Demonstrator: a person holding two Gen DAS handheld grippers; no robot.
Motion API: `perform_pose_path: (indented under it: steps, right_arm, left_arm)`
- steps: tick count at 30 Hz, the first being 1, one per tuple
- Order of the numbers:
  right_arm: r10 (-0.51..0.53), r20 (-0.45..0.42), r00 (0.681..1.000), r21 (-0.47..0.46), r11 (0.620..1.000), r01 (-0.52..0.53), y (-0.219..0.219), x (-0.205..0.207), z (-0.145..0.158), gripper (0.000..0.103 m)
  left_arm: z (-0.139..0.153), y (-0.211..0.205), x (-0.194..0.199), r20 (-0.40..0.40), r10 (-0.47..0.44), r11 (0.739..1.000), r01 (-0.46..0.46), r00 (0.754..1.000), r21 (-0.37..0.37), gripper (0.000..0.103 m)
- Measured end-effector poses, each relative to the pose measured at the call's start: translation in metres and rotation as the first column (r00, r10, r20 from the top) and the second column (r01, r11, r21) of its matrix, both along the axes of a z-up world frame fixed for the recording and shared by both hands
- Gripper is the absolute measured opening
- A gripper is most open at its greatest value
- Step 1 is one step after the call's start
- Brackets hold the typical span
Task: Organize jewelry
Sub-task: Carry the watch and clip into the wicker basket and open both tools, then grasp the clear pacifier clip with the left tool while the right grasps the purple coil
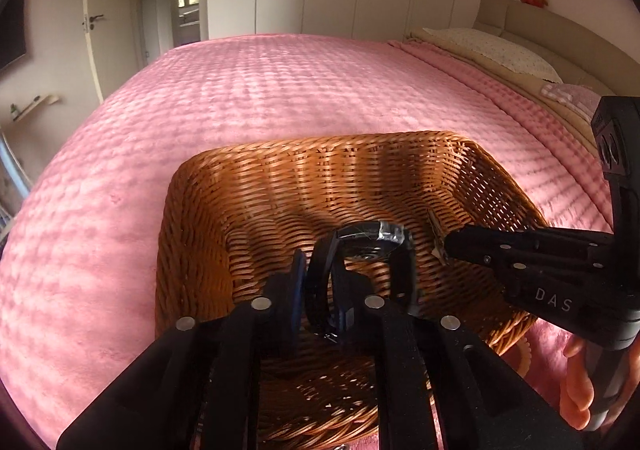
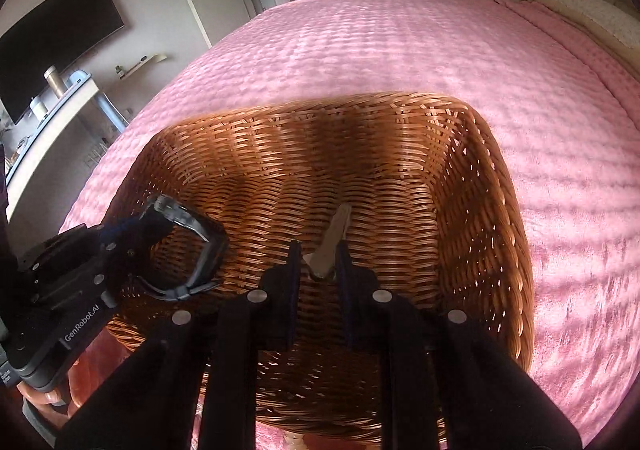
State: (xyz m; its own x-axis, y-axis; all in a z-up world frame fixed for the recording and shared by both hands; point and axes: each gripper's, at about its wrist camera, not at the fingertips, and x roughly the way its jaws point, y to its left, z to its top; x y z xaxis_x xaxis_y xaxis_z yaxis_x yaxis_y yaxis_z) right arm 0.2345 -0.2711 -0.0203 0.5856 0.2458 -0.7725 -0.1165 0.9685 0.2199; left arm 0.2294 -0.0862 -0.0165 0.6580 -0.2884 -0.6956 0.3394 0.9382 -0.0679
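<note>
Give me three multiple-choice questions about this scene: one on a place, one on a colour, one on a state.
1. The wicker basket sits on: A a desk; B the pink bedspread; C the floor.
2. The watch is: A gold; B white; C black.
3. The right gripper is: A open and empty; B shut on a small metal piece; C shut on the watch.
Answers: B, pink quilting surrounds the basket; C, its strap looks black; B, the piece sits pinched between the pads.
</note>
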Motion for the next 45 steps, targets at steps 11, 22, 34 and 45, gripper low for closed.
perform_pose_path:
  steps: [11, 22, 34, 45]
  right_arm:
    - [0.02, 0.144, 0.989, 0.013, 1.0, -0.022, -0.014, -0.084, 0.058, 0.04]
    - [-0.03, 0.233, 0.972, 0.016, 0.999, 0.028, -0.036, -0.199, 0.061, 0.045]
    - [-0.101, 0.133, 0.986, -0.024, 0.994, 0.105, -0.053, -0.241, -0.011, 0.045]
    - [-0.105, 0.082, 0.991, -0.068, 0.992, 0.111, -0.051, -0.237, -0.027, 0.044]
  left_arm:
    - [0.052, 0.043, -0.068, 0.082, -0.049, 0.989, 0.059, 0.995, -0.135, 0.039]
    - [0.047, 0.092, -0.168, 0.09, -0.032, 0.98, 0.049, 0.995, -0.191, 0.04]
    - [-0.011, 0.113, -0.18, 0.008, -0.002, 0.983, 0.003, 1.0, -0.184, 0.04]
    - [-0.034, 0.083, -0.152, -0.069, -0.041, 0.996, 0.035, 0.997, -0.086, 0.041]
